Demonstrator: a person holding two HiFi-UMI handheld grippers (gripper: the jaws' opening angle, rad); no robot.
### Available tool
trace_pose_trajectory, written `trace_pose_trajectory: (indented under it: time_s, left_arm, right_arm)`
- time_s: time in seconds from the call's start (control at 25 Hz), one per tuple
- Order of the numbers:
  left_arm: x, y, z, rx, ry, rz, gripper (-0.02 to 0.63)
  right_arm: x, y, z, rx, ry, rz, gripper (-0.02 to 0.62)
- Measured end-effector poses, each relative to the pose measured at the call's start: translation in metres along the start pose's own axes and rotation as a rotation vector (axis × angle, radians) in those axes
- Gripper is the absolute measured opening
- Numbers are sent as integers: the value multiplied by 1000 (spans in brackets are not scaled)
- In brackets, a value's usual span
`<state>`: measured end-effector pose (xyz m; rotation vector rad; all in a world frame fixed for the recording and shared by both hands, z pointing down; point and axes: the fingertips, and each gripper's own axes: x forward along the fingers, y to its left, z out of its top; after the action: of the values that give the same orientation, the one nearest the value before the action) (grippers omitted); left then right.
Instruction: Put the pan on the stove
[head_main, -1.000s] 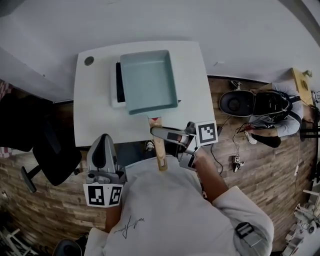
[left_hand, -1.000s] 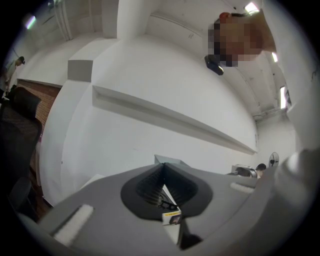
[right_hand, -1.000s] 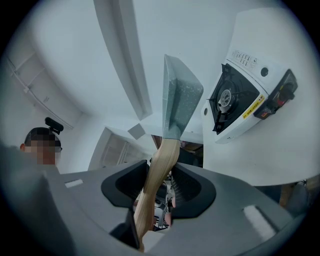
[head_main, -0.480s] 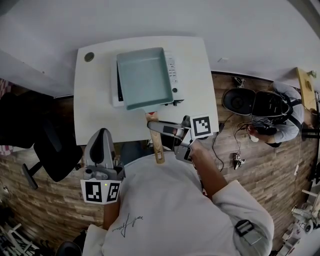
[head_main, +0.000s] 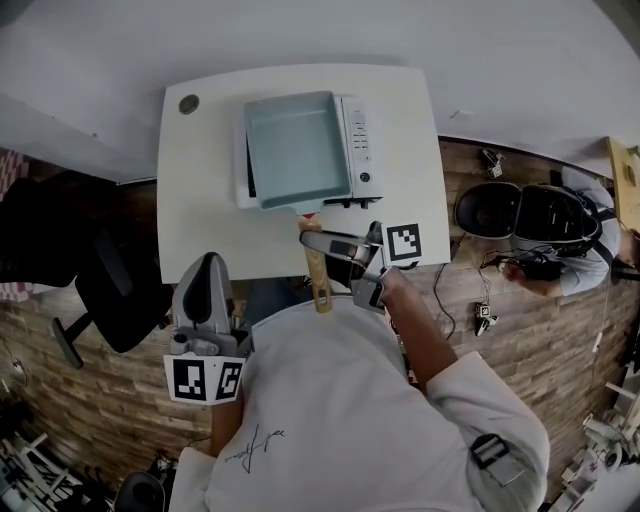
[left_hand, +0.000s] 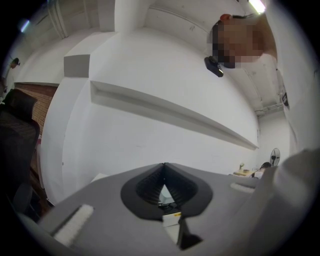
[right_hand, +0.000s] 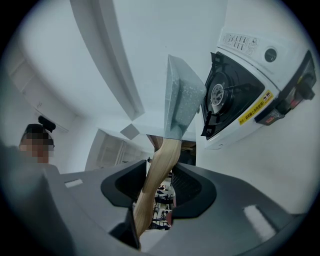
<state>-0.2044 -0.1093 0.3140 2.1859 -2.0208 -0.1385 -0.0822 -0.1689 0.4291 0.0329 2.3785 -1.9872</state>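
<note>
While left tongs (left_hand: 164, 166) sit closed, right tongs (right_hand: 160, 172) clamp the wooden handle (right_hand: 161, 159) of a square pan (right_hand: 181, 100).

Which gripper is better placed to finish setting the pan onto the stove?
Right. The right gripper clamps the wooden handle of the pale blue square pan, which hangs over the white tabletop stove. The left gripper is shut, empty, and back beside the person's torso, off the white table.

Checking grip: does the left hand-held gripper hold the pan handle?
No, the left hand-held gripper is shut empty; the right hand-held gripper holds the handle.
</note>
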Motion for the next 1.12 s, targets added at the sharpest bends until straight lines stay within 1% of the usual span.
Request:
trace_pose_trajectory:
  time_s: [0.16, 0.48, 0.64, 0.8, 0.96, 1.12]
  left_arm:
    - [5, 5, 0, 2, 11, -4, 54]
    - [15, 16, -3, 6, 27, -7, 54]
    - [15, 24, -3, 13, 42, -6, 54]
    - [17, 31, -2, 63, 48, 0, 54]
    - [20, 35, -1, 54, 49, 1, 54]
    - [23, 31, -3, 50, 56, -18, 54]
  right_arm:
    - [4, -19, 7, 3, 5, -20, 152]
    - [7, -59, 22, 71, -23, -65, 152]
    - [9, -65, 27, 82, -27, -69, 152]
    - [7, -73, 32, 53, -20, -92, 152]
    - [8, -76, 35, 63, -32, -87, 152]
    - [10, -81, 35, 67, -35, -89, 153]
